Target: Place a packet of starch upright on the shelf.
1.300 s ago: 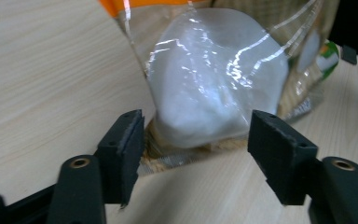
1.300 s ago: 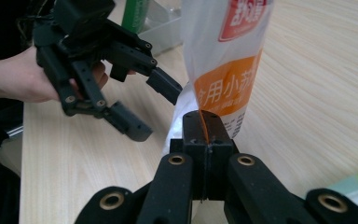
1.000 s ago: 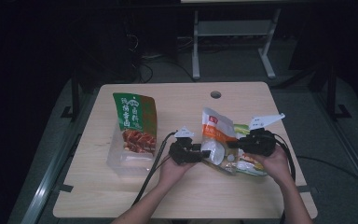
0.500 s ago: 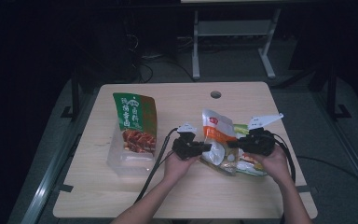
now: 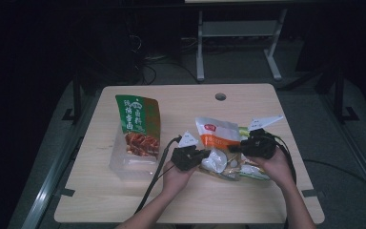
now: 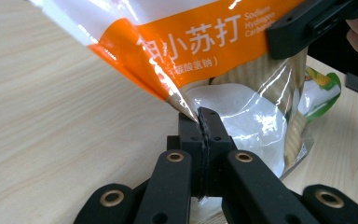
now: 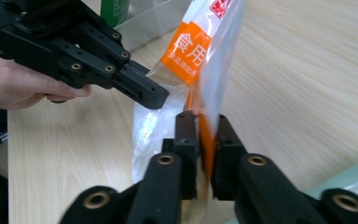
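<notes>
An orange, white and clear bag of baking soda (image 5: 217,133) stands tilted at mid-table between my two grippers. My left gripper (image 5: 205,155) has just been closing and is now shut on the bag's lower corner; the left gripper view shows its jaws (image 6: 204,121) pinched together on the film below the orange band (image 6: 200,42). My right gripper (image 5: 234,149) reaches in from the right. In its own view, the right gripper (image 7: 204,123) has just been opening. Its jaws stand slightly apart, with the bag's orange edge (image 7: 191,51) between them.
At the left, a green and brown snack bag (image 5: 136,117) stands in a clear plastic box (image 5: 121,167). Green and yellow packets (image 5: 252,172) lie under the right hand. The table (image 5: 181,205) has a cable hole (image 5: 220,97) near its far edge.
The left gripper has shifted a little at the bag's left edge. The right hand has stayed where it was.
</notes>
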A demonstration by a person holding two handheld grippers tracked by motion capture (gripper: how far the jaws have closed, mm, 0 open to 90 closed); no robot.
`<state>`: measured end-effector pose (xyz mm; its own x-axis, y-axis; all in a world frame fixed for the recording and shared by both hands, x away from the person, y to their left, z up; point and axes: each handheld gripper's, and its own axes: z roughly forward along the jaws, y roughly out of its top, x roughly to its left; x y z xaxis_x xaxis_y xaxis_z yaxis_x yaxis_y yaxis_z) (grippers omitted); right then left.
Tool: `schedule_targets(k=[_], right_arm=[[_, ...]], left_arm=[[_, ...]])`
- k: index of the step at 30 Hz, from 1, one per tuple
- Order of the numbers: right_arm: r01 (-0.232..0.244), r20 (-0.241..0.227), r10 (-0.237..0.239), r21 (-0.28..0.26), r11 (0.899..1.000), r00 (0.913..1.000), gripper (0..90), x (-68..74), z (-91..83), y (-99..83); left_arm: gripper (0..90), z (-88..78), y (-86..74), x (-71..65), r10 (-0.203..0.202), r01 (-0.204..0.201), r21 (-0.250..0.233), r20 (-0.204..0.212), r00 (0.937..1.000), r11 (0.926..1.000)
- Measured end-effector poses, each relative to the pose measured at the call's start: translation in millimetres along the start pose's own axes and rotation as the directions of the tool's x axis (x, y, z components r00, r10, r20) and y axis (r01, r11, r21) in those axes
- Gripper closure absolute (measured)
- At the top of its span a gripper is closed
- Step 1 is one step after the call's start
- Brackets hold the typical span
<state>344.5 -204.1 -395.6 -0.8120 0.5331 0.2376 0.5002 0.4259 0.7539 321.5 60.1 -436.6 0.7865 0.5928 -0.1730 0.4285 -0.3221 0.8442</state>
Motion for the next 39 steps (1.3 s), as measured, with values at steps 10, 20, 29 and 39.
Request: schedule_targets(k=[10,20,29,39], right_arm=[[0.008,-0.057,-0.003,0.092,0.996,0.9984,77.6,8.3,14.1,19.5],[-0.012,-0.056,0.018,0.117,0.993,0.9983,89.9,12.5,24.2,15.6],[0.025,-0.011,-0.024,0.031,0.999,0.9996,90.0,30.7,10.0,26.6],[0.068,0.046,-0.067,-0.001,0.998,0.9967,90.0,33.9,22.6,56.2]], left_arm=[[89.9,-13.2,-10.6,-6.7,0.095,-0.095,0.014,-0.051,0.9941,0.9954],[78.3,-21.7,-22.7,-9.1,0.064,-0.063,0.017,-0.062,0.9960,0.9979],[47.1,-47.0,-37.8,-25.7,0.084,-0.082,0.040,-0.056,0.9949,0.9958],[41.6,-70.5,-47.4,-31.0,0.130,-0.129,0.056,-0.020,0.9913,0.9901]])
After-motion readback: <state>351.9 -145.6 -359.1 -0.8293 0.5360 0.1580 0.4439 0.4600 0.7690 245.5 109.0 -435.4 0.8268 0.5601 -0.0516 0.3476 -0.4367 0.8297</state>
